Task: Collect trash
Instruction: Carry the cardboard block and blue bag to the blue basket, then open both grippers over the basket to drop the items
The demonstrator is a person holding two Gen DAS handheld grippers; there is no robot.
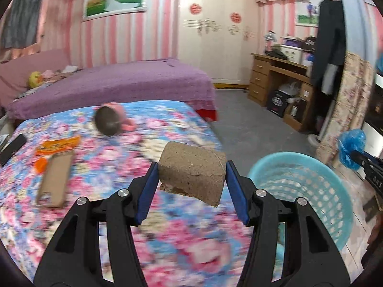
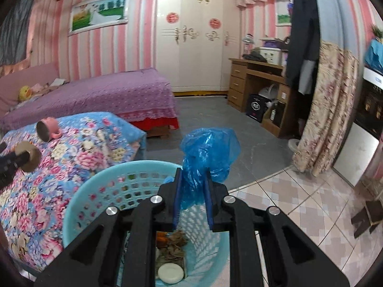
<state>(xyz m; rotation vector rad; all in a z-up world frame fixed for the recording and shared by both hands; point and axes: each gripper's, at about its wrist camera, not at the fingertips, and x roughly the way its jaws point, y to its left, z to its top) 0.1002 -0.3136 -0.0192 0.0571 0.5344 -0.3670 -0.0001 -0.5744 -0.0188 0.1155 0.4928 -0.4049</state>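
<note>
My left gripper [image 1: 191, 167] is shut on a brown cardboard tube [image 1: 192, 173] and holds it above the flowered bedspread [image 1: 107, 167], left of the turquoise basket [image 1: 311, 179]. My right gripper [image 2: 193, 177] is shut on a crumpled blue plastic bag [image 2: 208, 153], held over the basket's rim [image 2: 100, 179]. The basket holds dry leaves, an orange scrap and a white round lid [image 2: 171, 272]. The right gripper with the bag shows at the right edge of the left wrist view [image 1: 352, 150]. The left gripper and the tube's end show at the far left of the right wrist view [image 2: 27, 156].
On the bedspread lie an orange-and-brown cardboard package [image 1: 55, 167], a tipped pink cup [image 1: 111, 120] and a black phone [image 1: 12, 148]. A purple bed [image 1: 115, 83] stands behind. A wooden desk [image 2: 258, 88] and a flowered curtain [image 2: 328, 110] are to the right, with a tiled floor [image 2: 299, 203].
</note>
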